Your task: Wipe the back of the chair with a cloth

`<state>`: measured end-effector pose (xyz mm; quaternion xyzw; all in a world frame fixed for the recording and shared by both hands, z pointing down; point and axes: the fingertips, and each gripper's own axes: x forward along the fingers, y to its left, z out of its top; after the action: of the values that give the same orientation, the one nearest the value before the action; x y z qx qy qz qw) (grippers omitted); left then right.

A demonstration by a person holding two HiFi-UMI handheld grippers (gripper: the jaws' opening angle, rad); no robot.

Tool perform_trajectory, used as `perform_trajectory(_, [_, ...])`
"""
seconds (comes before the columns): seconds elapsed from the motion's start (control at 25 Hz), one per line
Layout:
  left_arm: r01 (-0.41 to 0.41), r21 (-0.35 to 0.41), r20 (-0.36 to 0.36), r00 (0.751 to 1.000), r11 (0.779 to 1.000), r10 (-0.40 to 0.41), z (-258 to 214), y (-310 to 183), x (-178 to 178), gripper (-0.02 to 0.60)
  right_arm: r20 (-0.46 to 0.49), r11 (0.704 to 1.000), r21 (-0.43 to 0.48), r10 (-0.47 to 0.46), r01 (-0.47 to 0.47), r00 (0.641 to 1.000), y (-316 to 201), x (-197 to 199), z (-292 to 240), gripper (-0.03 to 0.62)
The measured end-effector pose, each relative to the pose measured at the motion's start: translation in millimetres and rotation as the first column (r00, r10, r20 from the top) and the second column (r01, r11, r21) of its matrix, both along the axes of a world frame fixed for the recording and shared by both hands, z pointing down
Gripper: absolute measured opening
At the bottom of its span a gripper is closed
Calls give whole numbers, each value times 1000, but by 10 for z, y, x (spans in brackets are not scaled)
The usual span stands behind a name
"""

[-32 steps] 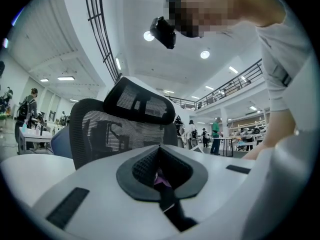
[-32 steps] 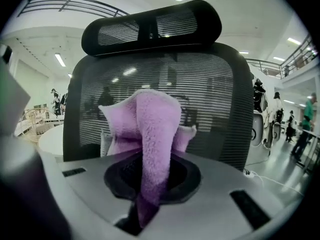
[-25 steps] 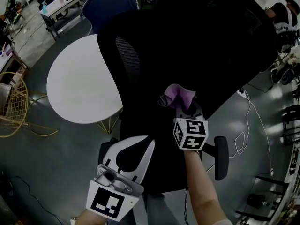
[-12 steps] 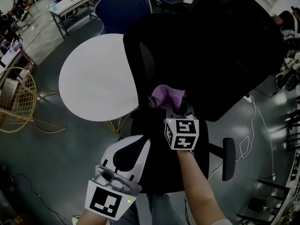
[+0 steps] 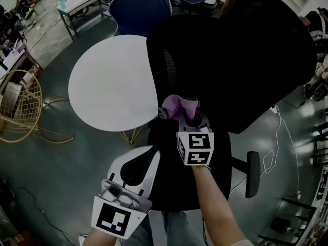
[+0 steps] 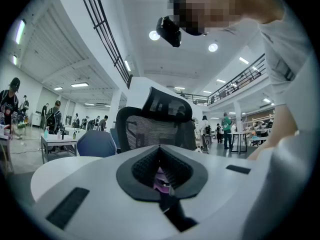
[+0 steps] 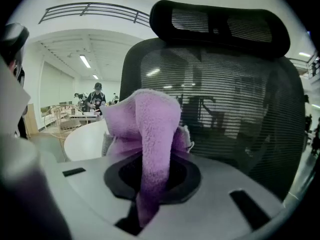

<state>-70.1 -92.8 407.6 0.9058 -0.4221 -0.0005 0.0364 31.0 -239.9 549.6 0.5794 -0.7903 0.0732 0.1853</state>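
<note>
A black mesh office chair fills the head view, its back (image 5: 230, 65) tilted away above the seat (image 5: 169, 188). My right gripper (image 5: 185, 119) is shut on a purple cloth (image 5: 178, 105), which sits against the lower left part of the chair back. In the right gripper view the cloth (image 7: 145, 129) bulges out of the right gripper (image 7: 150, 184), close in front of the mesh back (image 7: 225, 99) and below the headrest (image 7: 220, 21). My left gripper (image 5: 134, 169) is shut and holds nothing, low at the seat's left edge. The left gripper (image 6: 161, 173) points at the chair back (image 6: 150, 129).
A round white table (image 5: 110, 81) stands just left of the chair. Beyond it are a blue chair (image 5: 141, 4) and desks (image 5: 82, 1). A gold wire chair (image 5: 20, 106) is at the far left. A white cable (image 5: 279, 132) lies on the floor right of the armrest (image 5: 252, 173).
The right gripper with the cloth has slid left across the lower chair back, towards its left edge. The head view has shifted, so chair and table sit further right. The left gripper barely moved.
</note>
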Motion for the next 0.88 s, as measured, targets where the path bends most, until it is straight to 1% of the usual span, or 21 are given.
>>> perform_trajectory(0.24, [2, -1, 3, 1000, 1000, -2, 17, 21, -6, 11, -30, 996, -87, -26, 24, 999, 127, -65, 375, 49])
perform_trajectory(0.44, [6, 2, 13, 1000, 1000, -6, 41, 11, 14, 11, -49, 995, -94, -50, 46, 998, 142, -52, 383, 49])
perform_trajectory(0.64, [-9, 8, 35, 999, 1000, 9, 93, -9, 170, 11, -38, 995, -96, -9, 6, 999, 137, 264, 392, 49])
perform_trajectory(0.88, [-9, -4, 25, 1000, 1000, 9, 132, -53, 356, 11, -54, 994, -99, 36, -41, 998, 163, 709, 425, 49])
